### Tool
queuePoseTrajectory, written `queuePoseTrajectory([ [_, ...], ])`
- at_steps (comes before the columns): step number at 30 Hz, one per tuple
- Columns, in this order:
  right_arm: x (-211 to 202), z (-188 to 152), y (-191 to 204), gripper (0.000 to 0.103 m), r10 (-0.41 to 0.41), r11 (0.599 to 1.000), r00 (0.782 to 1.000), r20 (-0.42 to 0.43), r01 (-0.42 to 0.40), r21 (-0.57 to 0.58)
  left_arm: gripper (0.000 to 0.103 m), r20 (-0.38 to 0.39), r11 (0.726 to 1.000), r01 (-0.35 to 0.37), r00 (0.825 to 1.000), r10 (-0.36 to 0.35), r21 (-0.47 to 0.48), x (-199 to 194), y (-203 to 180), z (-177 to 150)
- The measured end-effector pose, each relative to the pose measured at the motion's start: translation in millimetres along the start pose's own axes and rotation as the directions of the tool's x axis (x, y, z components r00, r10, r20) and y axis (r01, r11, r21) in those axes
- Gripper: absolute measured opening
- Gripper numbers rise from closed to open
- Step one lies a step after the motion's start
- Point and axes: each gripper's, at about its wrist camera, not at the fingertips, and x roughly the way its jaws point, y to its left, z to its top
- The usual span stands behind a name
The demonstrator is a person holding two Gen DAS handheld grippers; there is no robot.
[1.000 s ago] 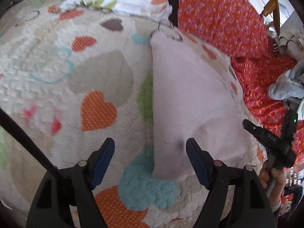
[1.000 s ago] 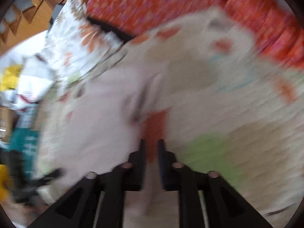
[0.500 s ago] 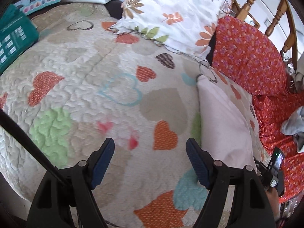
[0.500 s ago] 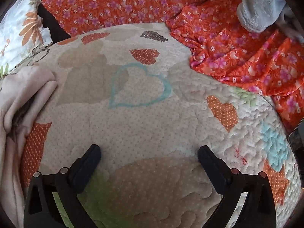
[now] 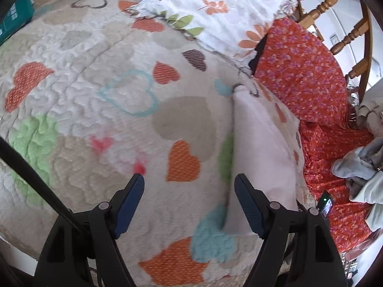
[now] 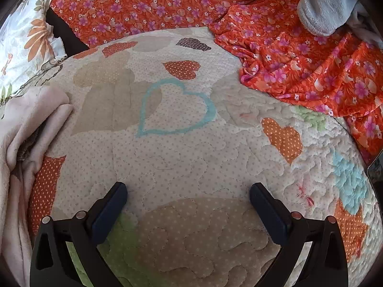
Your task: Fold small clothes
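A pale pink folded garment [image 5: 261,148] lies flat on the heart-patterned quilt [image 5: 100,110], right of centre in the left wrist view. My left gripper [image 5: 189,184] hovers open over the quilt, its right finger beside the garment's near edge, nothing between the pads. In the right wrist view the same pink garment [image 6: 26,129] lies rumpled at the left edge. My right gripper [image 6: 188,190] stands wide open over bare quilt [image 6: 191,157], apart from the garment. A grey fleece garment [image 6: 323,7] lies on the orange floral cloth at top right, also seen as grey clothes [image 5: 359,162].
Orange floral cloth [image 5: 308,76] covers the far right side. A white floral pillow [image 5: 215,9] lies at the back. A wooden chair [image 5: 347,31] stands behind it, a teal box [image 5: 12,19] at far left, a phone [image 5: 326,206] on the orange cloth.
My right gripper went from nearly shut to wide open and swung away from the pink garment onto bare quilt. My left gripper drew off leftward, so the garment now lies to its right.
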Motion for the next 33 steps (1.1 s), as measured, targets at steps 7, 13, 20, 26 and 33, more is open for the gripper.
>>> queuePoseTrajectory([
  [7, 0.3, 0.7, 0.1, 0.103, 0.0, 1.0, 1.0, 0.0, 0.0, 0.0, 0.077, 0.024, 0.998, -0.015, 1.0, 0.014, 0.057, -6.5, -10.5, -4.4],
  [13, 0.3, 0.8, -0.4, 0.103, 0.0, 1.0, 1.0, 0.0, 0.0, 0.0, 0.077, 0.003, 1.0, 0.007, 1.0, -0.007, -0.017, -7.1, 6.7, -2.4],
  [20, 0.4, 0.7, -0.1, 0.103, 0.0, 1.0, 1.0, 0.0, 0.0, 0.0, 0.077, 0.003, 1.0, 0.009, 1.0, -0.009, -0.018, -6.0, 7.0, -2.5],
  [26, 0.5, 0.6, -0.7, 0.103, 0.001, 1.0, 1.0, -0.001, -0.001, 0.001, 0.077, -0.022, 1.0, 0.004, 1.0, -0.004, -0.007, 1.2, 4.9, -6.0],
  [33, 0.7, 0.4, -0.2, 0.103, 0.001, 1.0, 1.0, -0.001, -0.001, 0.001, 0.077, -0.018, 1.0, -0.005, 1.0, 0.005, -0.011, 0.5, 6.6, -5.7],
])
